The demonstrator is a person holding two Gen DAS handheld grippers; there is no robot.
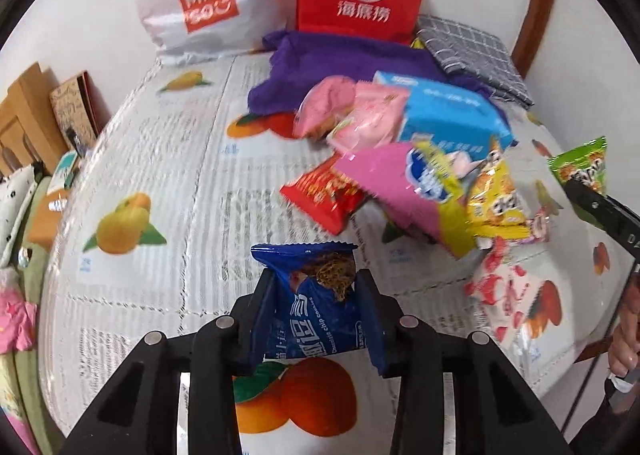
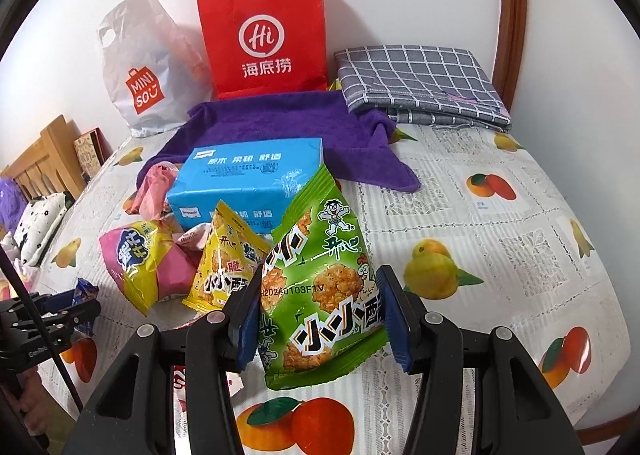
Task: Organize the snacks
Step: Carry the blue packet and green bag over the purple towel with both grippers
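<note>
While clamped, blue packet (image 1: 316,307) apparently reads "Chocolate chip cookies".

Two bags stood at the far wall: one red paper bag (image 2: 262,35) and one white plastic bag (image 2: 140,67). There were two folded cloths, one purple towel (image 2: 280,123) and one grey checked cloth (image 2: 416,83), and one light-blue tissue pack (image 2: 248,179).

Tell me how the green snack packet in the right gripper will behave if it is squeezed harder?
The green snack packet looks like thin, puffy film, so it would probably crumple, not resist. It bulges between the right gripper pads, so it seems light. The crackers pictured on it suggest brittle contents that may break.
</note>
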